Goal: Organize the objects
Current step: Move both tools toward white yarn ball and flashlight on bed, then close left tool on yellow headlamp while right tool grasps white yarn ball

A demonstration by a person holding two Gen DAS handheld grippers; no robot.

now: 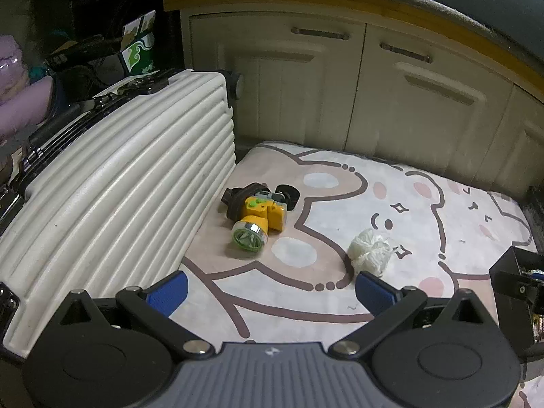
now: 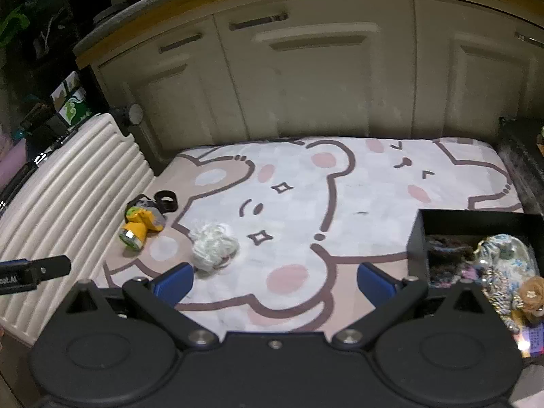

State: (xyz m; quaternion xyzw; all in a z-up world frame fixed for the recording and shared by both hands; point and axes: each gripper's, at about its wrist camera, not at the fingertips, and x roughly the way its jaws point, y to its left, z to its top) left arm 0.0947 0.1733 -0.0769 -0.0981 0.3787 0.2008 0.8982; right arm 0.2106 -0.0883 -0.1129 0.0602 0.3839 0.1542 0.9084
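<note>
**Both grippers spread and empty over the bear mat**

While the left gripper (image 1: 271,289) hovers low above the cartoon-bear mat (image 1: 340,306), its two blue-padded fingers stand wide apart with nothing between them. Just beyond its right-hand finger lies a white bundle of string (image 1: 370,251), apart from the pad, resting on the mat. Farther ahead and to the left sits a yellow headlamp (image 1: 256,219), lens tilted toward the camera, its black strap and buckle (image 1: 287,195) bunched behind it. Headlamp is close beside the white ribbed suitcase (image 1: 119,204), which lies along the mat's left edge; contact between the two cannot be told.

Right gripper (image 2: 274,284): fingers likewise spread wide, holding nothing. White bundle of string (image 2: 214,246) sits just past its left-hand finger, near but not clearly touching. Yellow headlamp (image 2: 137,226) lies farther left, by the suitcase (image 2: 68,204). A black part of the left gripper shows at the left edge of this view.

At the right of the mat stands an open black box (image 2: 418,238) holding dark yarn-like material (image 2: 448,255), a shiny patterned item (image 2: 503,258) and a small brown plush piece (image 2: 533,297).

Cream cabinet doors (image 2: 306,85) with bar handles close the back, under a wood-edged counter.
</note>
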